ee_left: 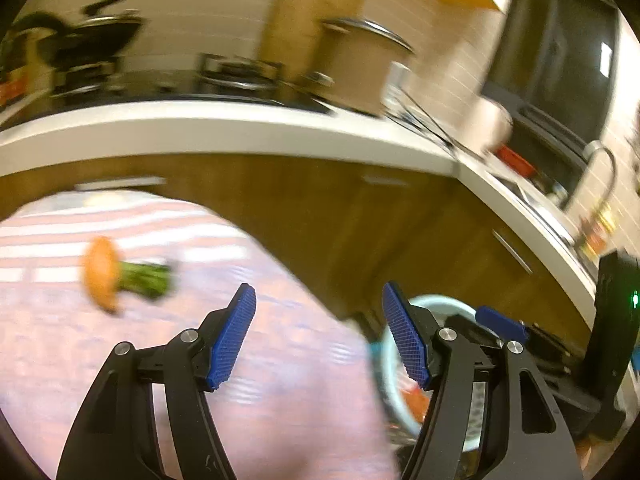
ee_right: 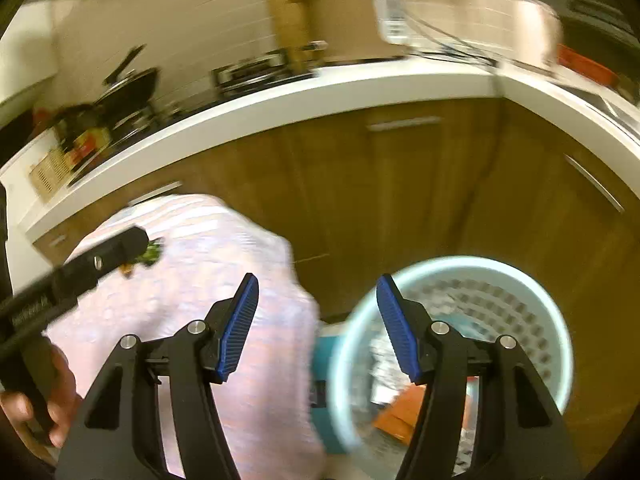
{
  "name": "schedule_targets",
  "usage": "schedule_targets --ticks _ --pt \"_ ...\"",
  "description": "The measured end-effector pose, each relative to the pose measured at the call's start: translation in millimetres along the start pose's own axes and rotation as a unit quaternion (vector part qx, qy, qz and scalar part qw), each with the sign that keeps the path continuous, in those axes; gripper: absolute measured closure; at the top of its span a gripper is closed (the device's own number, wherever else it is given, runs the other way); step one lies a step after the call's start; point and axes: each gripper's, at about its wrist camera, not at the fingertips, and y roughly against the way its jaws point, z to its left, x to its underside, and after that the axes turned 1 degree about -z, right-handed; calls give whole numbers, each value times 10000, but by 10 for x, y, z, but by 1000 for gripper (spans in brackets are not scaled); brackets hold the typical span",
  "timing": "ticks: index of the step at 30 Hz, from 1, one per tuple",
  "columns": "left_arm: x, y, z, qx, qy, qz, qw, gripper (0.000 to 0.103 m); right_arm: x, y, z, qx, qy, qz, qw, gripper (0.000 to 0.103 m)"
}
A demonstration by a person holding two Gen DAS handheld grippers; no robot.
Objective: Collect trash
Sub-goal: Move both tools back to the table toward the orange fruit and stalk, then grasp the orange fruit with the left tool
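An orange carrot piece with a green top (ee_left: 120,276) lies on a pink patterned table (ee_left: 200,360), ahead and left of my left gripper (ee_left: 318,332), which is open and empty. My right gripper (ee_right: 318,328) is open and empty above the table edge and a pale blue perforated bin (ee_right: 552,308). The bin holds orange scraps (ee_right: 404,412) and crumpled paper. The bin rim also shows in the left wrist view (ee_left: 436,304). The left gripper's body (ee_right: 80,272) shows at the left of the right wrist view, partly hiding the carrot's green top (ee_right: 154,252).
Brown kitchen cabinets (ee_right: 400,200) under a white counter (ee_right: 320,92) stand behind the table and the bin. Pots, a pan and a stove sit on the counter. A sink tap (ee_left: 600,172) is at the far right. Both views are motion-blurred.
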Motion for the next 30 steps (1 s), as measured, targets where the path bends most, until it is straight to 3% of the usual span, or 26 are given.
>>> schedule_targets --ticks 5,10,19,25,26,27,30 --pt "-122 218 665 -590 421 -223 9971 34 -89 -243 652 -365 519 49 9980 45" --pt "-165 236 1233 -951 791 -124 9922 34 -115 -491 1209 -660 875 32 9940 46" --pt "-31 -180 1740 -760 1216 469 9886 34 -26 -1057 1561 -727 1006 273 9919 47" --pt "31 -370 1831 -730 1309 511 9874 35 7 -1191 1535 -771 965 420 9914 46" --pt "30 -381 1814 -732 1260 505 9880 39 -3 -1196 1541 -757 992 425 9913 46" --pt "30 -393 1813 -698 1228 513 9886 51 -11 -1200 1550 -742 1020 435 9911 46" --pt "41 -423 1830 -524 1256 534 9893 66 -75 -1234 1584 -921 1063 561 9885 46"
